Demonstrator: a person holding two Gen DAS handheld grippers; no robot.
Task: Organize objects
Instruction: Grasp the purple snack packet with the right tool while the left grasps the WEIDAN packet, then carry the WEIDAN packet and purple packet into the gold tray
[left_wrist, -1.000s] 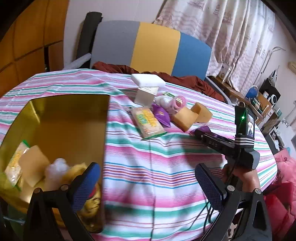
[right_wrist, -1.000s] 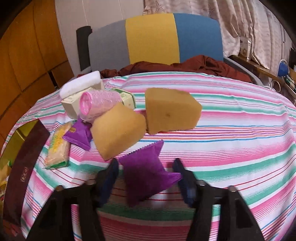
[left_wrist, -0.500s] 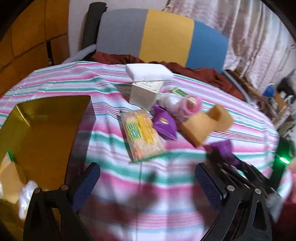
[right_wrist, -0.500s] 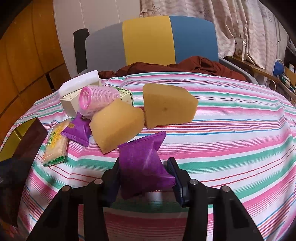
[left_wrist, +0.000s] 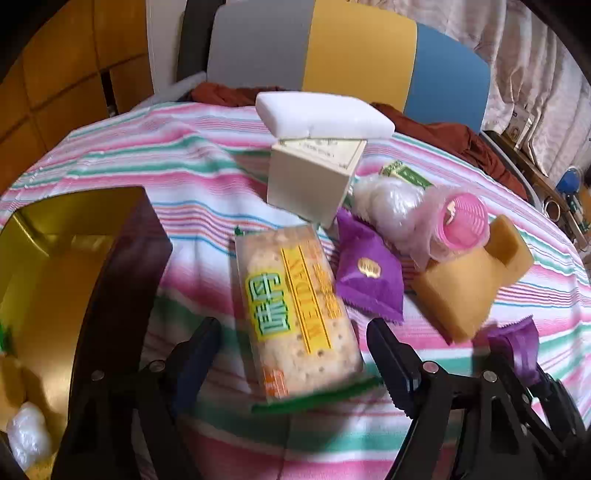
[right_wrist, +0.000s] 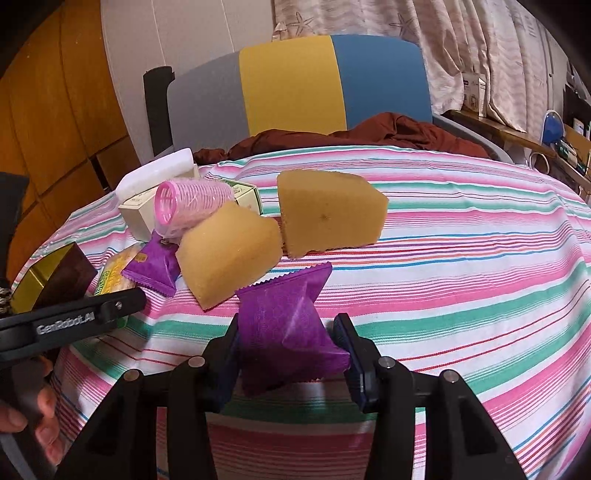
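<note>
The left hand-held gripper (left_wrist: 291, 354) is closing around the cracker packet (left_wrist: 295, 310) mid-table, beside the gold box (left_wrist: 74, 236); next, a firm pinch. The right hand-held gripper (right_wrist: 288, 354) grips a purple sachet (right_wrist: 288, 328).

A table (right_wrist: 461, 236) draped in a pink, green and white striped cloth fills the foreground, with a grey, yellow and blue chair back (right_wrist: 295, 85) behind it and a rust-brown garment (right_wrist: 369, 134) heaped on the seat. Wooden panelling (right_wrist: 55, 122) lines the left wall, and pale patterned curtains (right_wrist: 461, 44) hang at the right above a cluttered shelf (right_wrist: 517, 131).
</note>
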